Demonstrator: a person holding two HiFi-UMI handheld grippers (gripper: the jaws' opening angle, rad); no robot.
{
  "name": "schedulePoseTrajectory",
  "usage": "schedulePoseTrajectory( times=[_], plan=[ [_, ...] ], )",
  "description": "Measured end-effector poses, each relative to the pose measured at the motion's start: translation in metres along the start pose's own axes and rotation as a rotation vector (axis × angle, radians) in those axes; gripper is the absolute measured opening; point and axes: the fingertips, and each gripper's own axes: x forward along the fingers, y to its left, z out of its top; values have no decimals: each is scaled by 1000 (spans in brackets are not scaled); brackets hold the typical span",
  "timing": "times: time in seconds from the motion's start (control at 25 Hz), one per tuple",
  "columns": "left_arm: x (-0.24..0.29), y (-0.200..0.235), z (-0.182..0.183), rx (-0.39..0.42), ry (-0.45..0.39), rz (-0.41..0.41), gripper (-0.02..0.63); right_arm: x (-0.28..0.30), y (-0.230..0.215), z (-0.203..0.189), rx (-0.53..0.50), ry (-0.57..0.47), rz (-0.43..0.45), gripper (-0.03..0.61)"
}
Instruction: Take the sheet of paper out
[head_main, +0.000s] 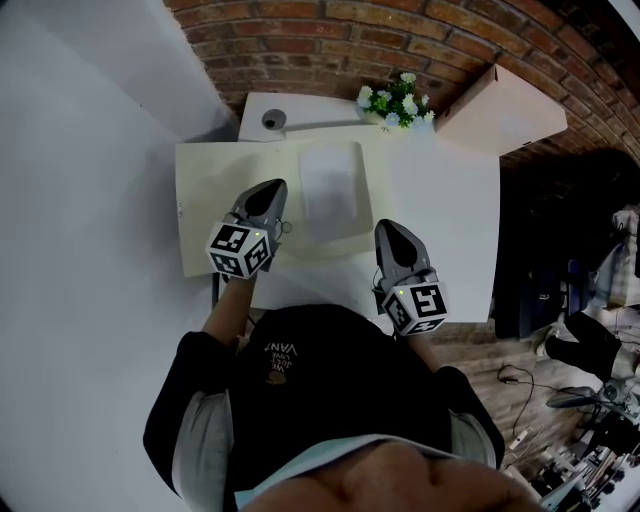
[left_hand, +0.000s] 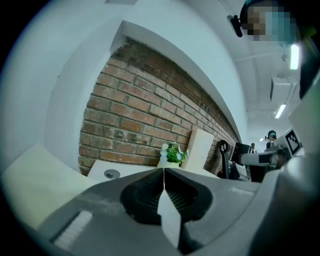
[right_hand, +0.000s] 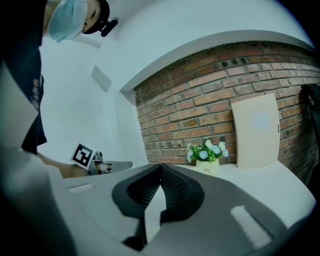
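A white sheet of paper (head_main: 332, 186) lies on a large cream folder (head_main: 222, 190) spread on the white table (head_main: 440, 215). My left gripper (head_main: 271, 190) hovers over the folder just left of the sheet, pointing toward the brick wall, jaws shut with nothing between them (left_hand: 164, 170). My right gripper (head_main: 389, 230) is over bare table to the right of the folder's near corner, also shut and empty (right_hand: 160, 166). In the left gripper view the folder (left_hand: 32, 185) shows at the lower left. The sheet is hidden in both gripper views.
A small pot of flowers (head_main: 396, 102) stands at the table's back by the brick wall. A beige board (head_main: 503, 108) leans on the wall at the right. A white slab with a round fitting (head_main: 274, 119) lies behind the folder. Dark equipment crowds the floor at right.
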Motion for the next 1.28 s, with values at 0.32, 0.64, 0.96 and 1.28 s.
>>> schedulePoseTrajectory(
  times=[0.32, 0.64, 0.96, 1.28],
  plan=[
    [15, 17, -32, -57, 109, 20, 24, 5, -3, -3, 3, 10, -9, 0],
    [33, 22, -67, -169, 206, 10, 106, 7, -5, -6, 11, 19, -25, 0],
    [47, 17, -92, -242, 292, -9, 181, 6, -7, -13, 20, 34, -24, 0],
    [59, 17, -120, -372, 365, -2, 212, 3, -12, -16, 24, 36, -37, 0]
  ],
)
